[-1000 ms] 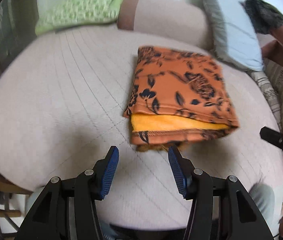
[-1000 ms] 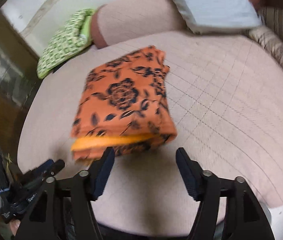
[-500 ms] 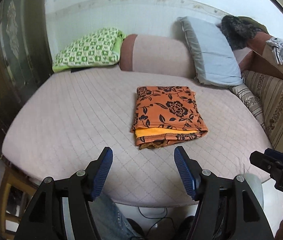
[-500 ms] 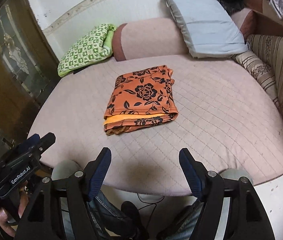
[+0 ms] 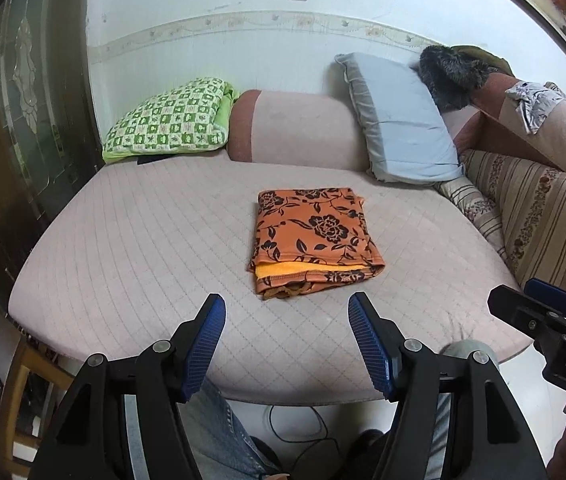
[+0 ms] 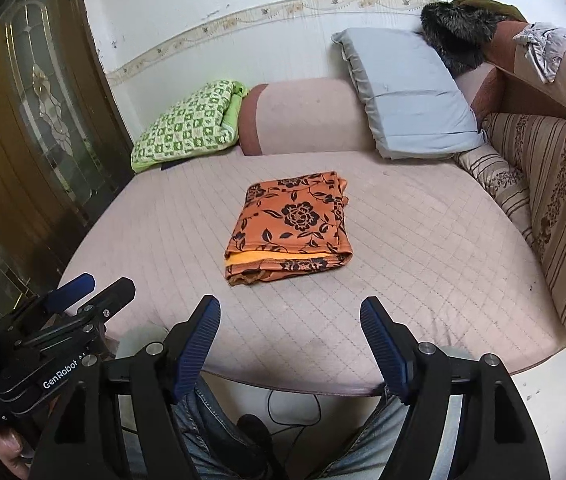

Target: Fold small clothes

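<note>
Orange floral garment (image 5: 315,242), folded, yellow lining showing at near edge, lying flat mid-mattress (image 5: 143,248). Left gripper (image 5: 286,318) and right gripper (image 6: 289,320) near of it, well apart from it: jaws wide, recently opening further, nothing between.

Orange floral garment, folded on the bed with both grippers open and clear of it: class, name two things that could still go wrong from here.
1. The orange floral garment shows a loose yellow layer and a drooping hem at its near edge; the fold may slump or spring open if nudged.
2. The left gripper and right gripper sit near the pink quilted bed edge; another reach in could drag the stack askew.
</note>
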Tool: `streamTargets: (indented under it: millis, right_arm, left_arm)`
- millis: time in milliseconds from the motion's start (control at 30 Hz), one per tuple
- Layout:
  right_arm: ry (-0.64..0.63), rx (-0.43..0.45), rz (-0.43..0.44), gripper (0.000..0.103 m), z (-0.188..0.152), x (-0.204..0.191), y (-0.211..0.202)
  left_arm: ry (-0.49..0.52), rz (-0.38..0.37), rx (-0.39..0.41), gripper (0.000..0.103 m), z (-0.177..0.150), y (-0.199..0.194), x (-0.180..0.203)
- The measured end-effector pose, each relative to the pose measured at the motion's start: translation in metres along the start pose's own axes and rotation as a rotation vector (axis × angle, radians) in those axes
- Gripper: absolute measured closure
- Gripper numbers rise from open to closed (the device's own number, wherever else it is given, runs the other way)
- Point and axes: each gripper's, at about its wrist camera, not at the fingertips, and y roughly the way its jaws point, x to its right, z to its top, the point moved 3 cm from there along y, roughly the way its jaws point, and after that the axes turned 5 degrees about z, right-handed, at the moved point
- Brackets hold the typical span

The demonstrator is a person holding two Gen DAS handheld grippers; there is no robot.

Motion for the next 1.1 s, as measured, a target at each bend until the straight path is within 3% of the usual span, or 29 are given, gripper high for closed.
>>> streamTargets:
  millis: [267,1100]
  right_arm:
    - [-0.004,0.04,-0.02,0.028,-0.004,-0.004,-0.017]
    - [0.009,0.052,-0.049,0.028,-0.012,-0.006,-0.03]
  left_arm:
    - [0.023,-0.024,0.013,0.038,-0.002,-0.013,-0.007]
    - [0.08,-0.015,0.044,0.038,-0.006,-0.018,-0.012]
